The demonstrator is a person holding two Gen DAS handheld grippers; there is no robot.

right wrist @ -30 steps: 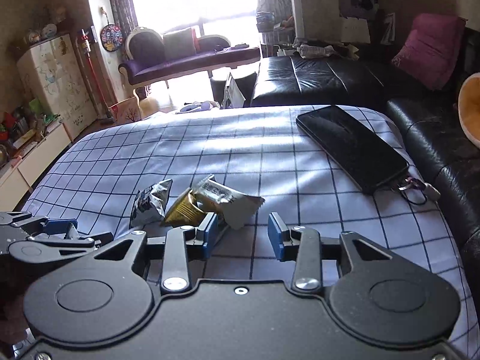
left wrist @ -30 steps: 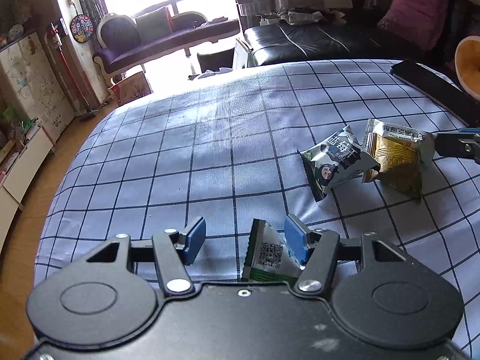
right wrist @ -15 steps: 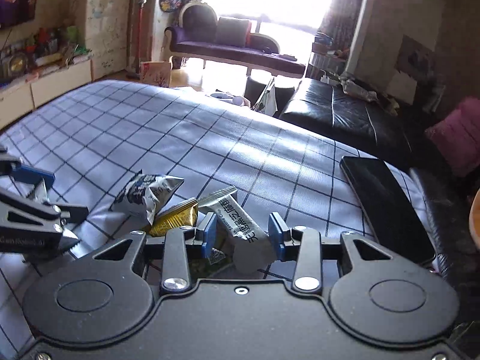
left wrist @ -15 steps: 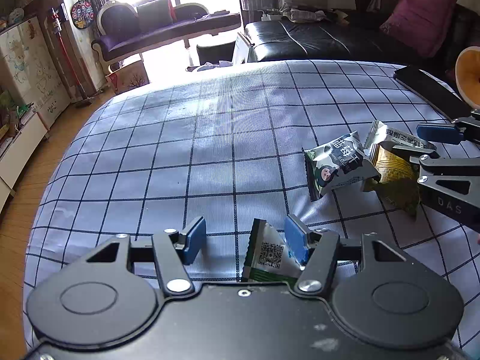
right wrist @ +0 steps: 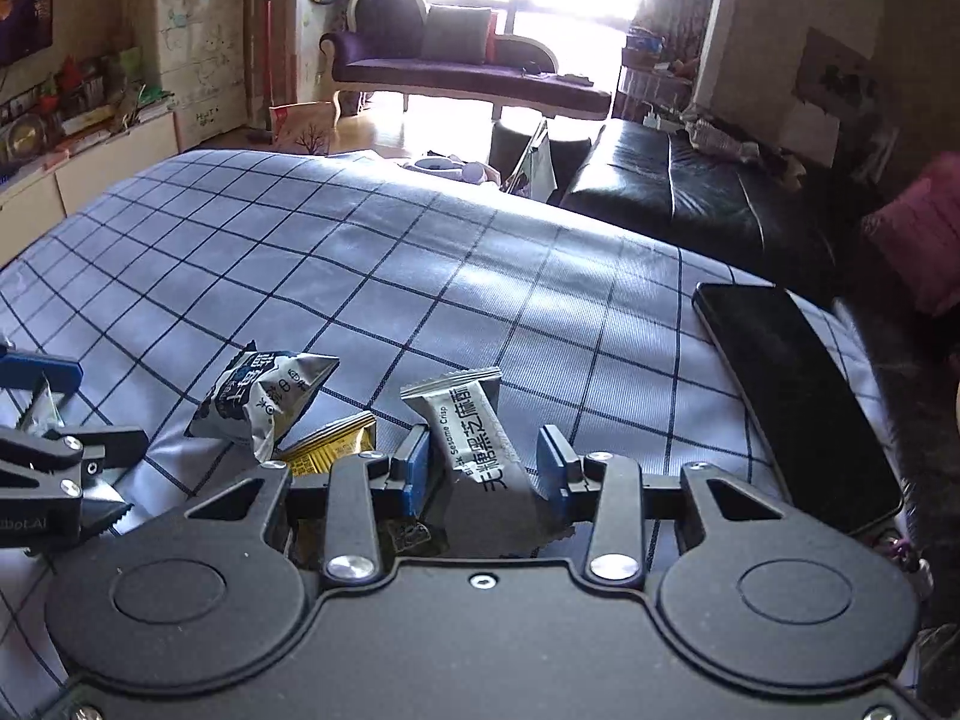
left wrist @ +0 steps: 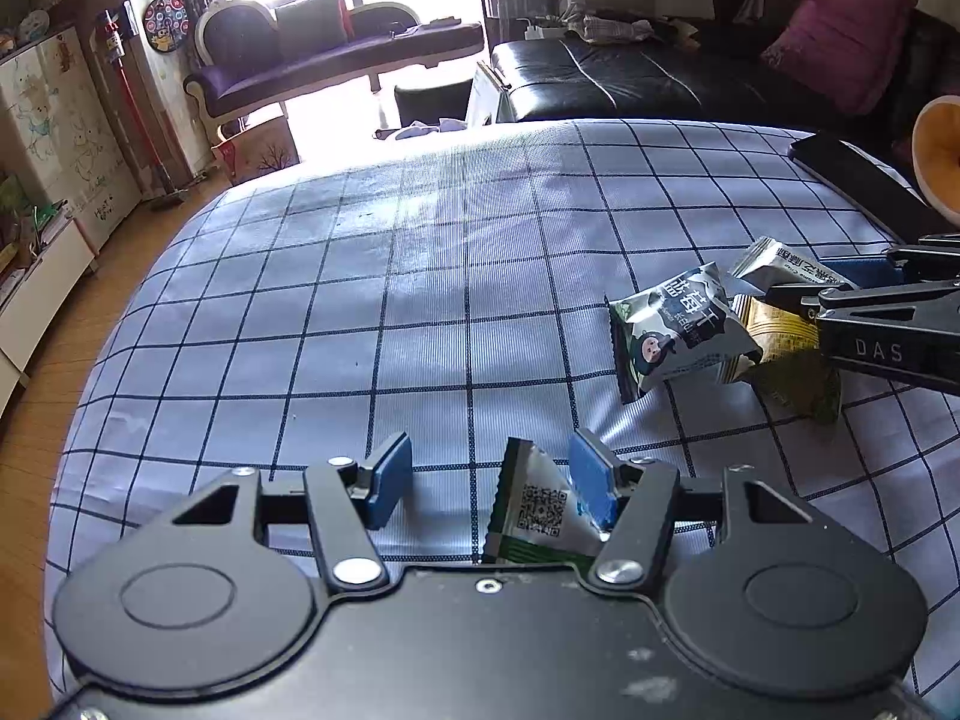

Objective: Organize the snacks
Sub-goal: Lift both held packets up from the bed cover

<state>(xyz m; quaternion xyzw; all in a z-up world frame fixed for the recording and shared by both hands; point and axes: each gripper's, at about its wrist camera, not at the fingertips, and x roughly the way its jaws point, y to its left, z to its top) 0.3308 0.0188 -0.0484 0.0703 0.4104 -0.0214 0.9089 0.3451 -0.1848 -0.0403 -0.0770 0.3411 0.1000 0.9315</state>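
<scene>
Your right tool [right wrist: 483, 462] was closing around the grey sesame crisp packet [right wrist: 474, 426], not yet pressing it. Your left tool [left wrist: 489, 474] stood wide, a green-white packet [left wrist: 537, 510] leaning on one pad. All lay on the checked table [left wrist: 420, 276].

green-white packet [left wrist: 543, 516] lower end hidden by gripper body, yellow packet [right wrist: 329, 450] partly covered, phone [left wrist: 852, 177] cut off at frame edge
</scene>
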